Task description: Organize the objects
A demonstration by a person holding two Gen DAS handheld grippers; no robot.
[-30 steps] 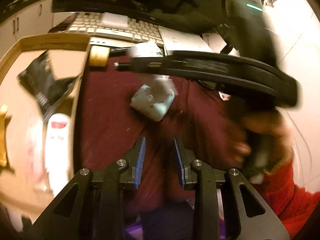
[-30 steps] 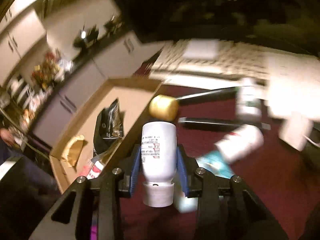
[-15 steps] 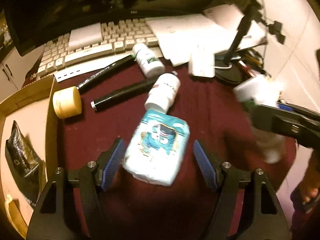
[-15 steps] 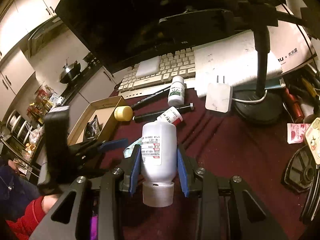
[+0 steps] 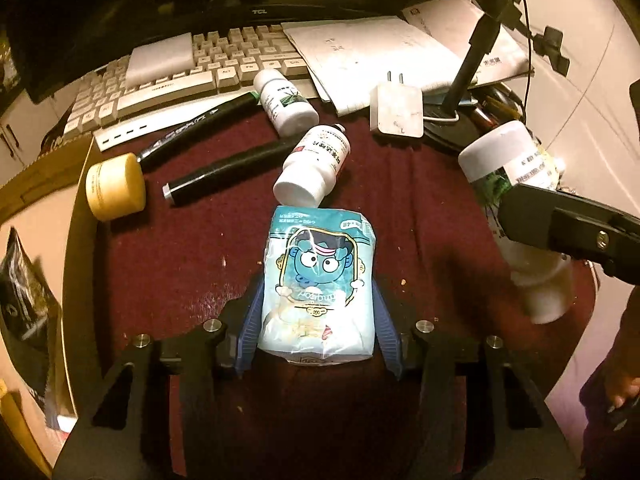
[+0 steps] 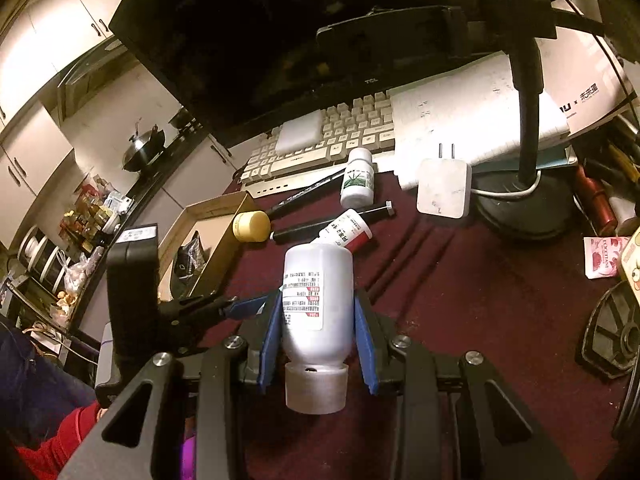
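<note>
A light blue tissue pack [image 5: 320, 280] with a cartoon face lies on the dark red cloth. My left gripper [image 5: 318, 320] straddles it. Its jaws are closing, and the blue pads [image 5: 250, 320] touch the pack's two long sides. My right gripper [image 6: 318, 320] is shut on a white bottle [image 6: 316, 296], held with its cap toward the camera. In the left wrist view that white bottle [image 5: 500, 152] hangs at the right, above the cloth. In the right wrist view the bottle hides the tissue pack. There, one blue finger [image 6: 244, 306] of the left gripper shows at the left.
Beyond the pack lie two white pill bottles [image 5: 316, 164] [image 5: 284, 102], two black markers [image 5: 228, 168] [image 5: 196, 128] and a yellow jar [image 5: 116, 186]. A cardboard box [image 5: 78, 240] at the left holds a black packet [image 5: 24, 292]. A keyboard [image 5: 180, 80], papers, a charger [image 5: 396, 110] and a stand [image 5: 468, 68] line the back.
My left gripper swung over the tissue pack, spread wide, then came down and narrowed around it. My right gripper carried the white bottle from near the box to the right and then stayed put.
</note>
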